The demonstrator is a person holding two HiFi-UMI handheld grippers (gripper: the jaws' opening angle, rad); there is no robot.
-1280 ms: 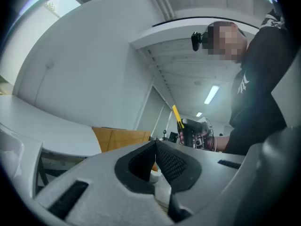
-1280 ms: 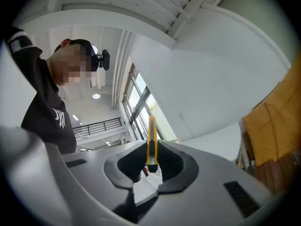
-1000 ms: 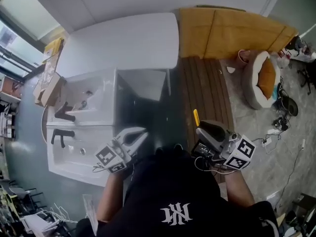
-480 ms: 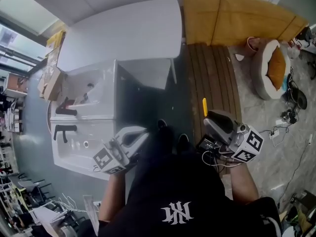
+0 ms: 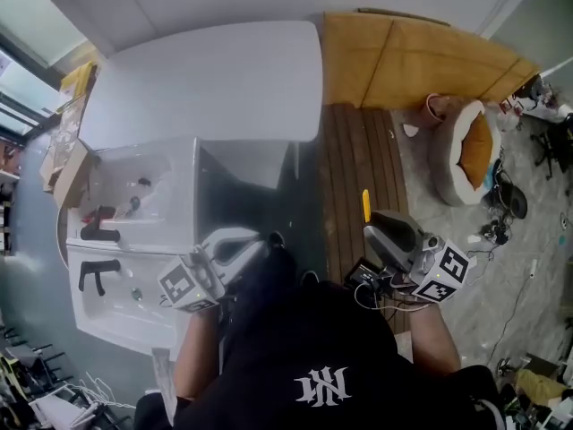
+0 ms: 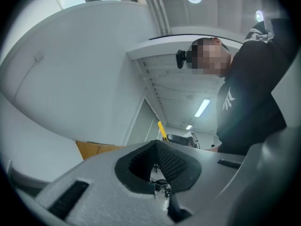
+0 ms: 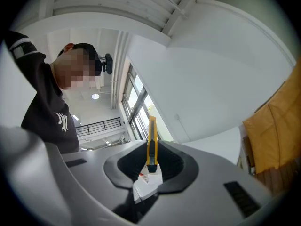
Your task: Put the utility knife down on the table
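A yellow utility knife (image 5: 365,202) sticks up out of my right gripper (image 5: 383,228), low on the right of the head view, over the wooden floor strip and apart from the table. In the right gripper view the knife (image 7: 151,140) stands upright, with my right gripper (image 7: 151,150) shut on its lower end. My left gripper (image 5: 240,245) is held low on the left, in front of my body. Its jaws meet with nothing between them in the left gripper view (image 6: 156,145), where the knife (image 6: 161,129) shows small in the distance. The white table (image 5: 215,79) lies ahead.
A white basin unit (image 5: 134,213) with black faucets stands at the left, below the table. Orange panels (image 5: 421,61) and a round pet bed (image 5: 470,150) are at the right. Cables and clutter lie along the right and left edges.
The head view has shifted slightly. Both grippers hold about the same pose in front of my body, and the knife stays in the right gripper.
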